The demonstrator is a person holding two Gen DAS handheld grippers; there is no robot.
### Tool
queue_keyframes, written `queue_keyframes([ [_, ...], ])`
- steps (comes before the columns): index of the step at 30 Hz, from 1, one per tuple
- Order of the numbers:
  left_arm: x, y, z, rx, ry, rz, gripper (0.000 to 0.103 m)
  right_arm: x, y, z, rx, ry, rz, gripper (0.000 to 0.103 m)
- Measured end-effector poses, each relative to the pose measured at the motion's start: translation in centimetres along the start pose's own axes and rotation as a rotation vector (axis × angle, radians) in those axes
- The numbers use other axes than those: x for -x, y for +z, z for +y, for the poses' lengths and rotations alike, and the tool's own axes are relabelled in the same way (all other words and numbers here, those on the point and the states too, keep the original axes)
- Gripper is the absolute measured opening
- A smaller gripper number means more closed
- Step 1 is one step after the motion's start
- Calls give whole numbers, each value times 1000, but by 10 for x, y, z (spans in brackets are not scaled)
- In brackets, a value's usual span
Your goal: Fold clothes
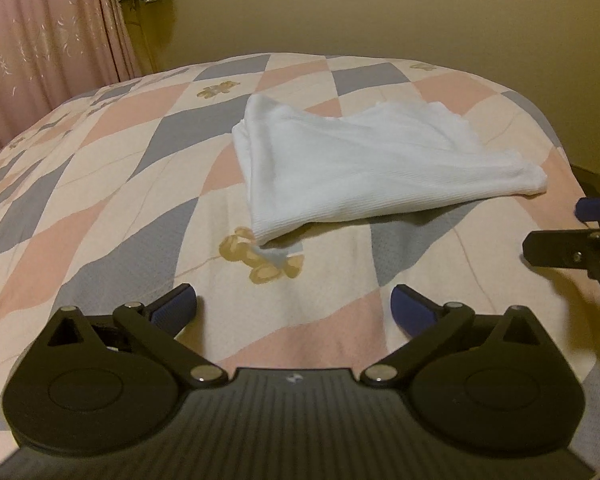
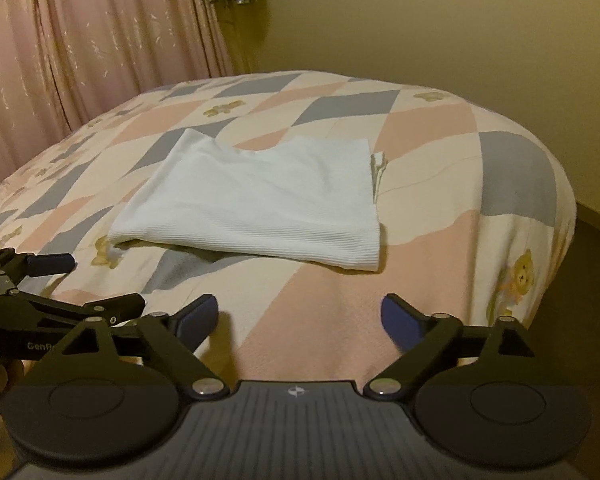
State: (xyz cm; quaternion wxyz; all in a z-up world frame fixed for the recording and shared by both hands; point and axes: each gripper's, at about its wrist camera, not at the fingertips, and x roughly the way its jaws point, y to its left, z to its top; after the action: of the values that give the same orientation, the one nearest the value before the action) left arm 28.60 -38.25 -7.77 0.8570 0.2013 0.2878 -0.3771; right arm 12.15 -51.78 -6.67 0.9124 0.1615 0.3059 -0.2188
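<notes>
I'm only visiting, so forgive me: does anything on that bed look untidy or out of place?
Mostly tidy. The folded white garment lies flat on the patterned bedspread, but a small scrap, perhaps a label, pokes out past its right edge. Both the left gripper and right gripper are open, holding nothing.

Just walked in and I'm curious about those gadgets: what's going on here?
A person is folding clothes with two handheld grippers. A white garment lies folded on the patchwork bedspread. Neither gripper touches it: the left gripper and right gripper both hover open and empty, short of its near edge. The fold looks done, or nearly so.
</notes>
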Motion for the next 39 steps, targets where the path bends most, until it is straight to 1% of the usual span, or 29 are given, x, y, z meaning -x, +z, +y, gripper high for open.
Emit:
queue_keyframes([
  [2, 6, 0, 0, 12, -1, 0, 102, 3, 0, 1, -2, -7, -1, 101],
  [3, 10, 1, 0, 20, -2, -3, 102, 4, 0, 2, -3, -10, -1, 101],
  [9, 37, 2, 1, 67, -6, -23, 102, 17, 2, 5, -23, -26, -6, 101],
  [12, 55, 0, 1, 97, -10, -40, 102, 30, 2, 10, -21, -32, -15, 101],
  [16, 80, -6, -5, 94, 15, -72, 102, 48, 2, 18, -19, -41, -27, 101],
  [21, 109, -10, -8, 95, 27, -104, 102, 70, 1, 27, -16, -51, -42, 101],
  [26, 136, -12, -10, 109, 4, -115, 102, 93, -1, 35, -12, -59, -59, 103],
  [30, 156, -15, -14, 102, 6, -122, 102, 113, -4, 42, -8, -63, -76, 103],
  [34, 172, -20, -14, 116, -9, -125, 102, 133, -8, 48, -4, -67, -93, 103],
  [39, 193, -25, -17, 105, 14, -145, 102, 157, -14, 54, -9, -66, -112, 103],
])
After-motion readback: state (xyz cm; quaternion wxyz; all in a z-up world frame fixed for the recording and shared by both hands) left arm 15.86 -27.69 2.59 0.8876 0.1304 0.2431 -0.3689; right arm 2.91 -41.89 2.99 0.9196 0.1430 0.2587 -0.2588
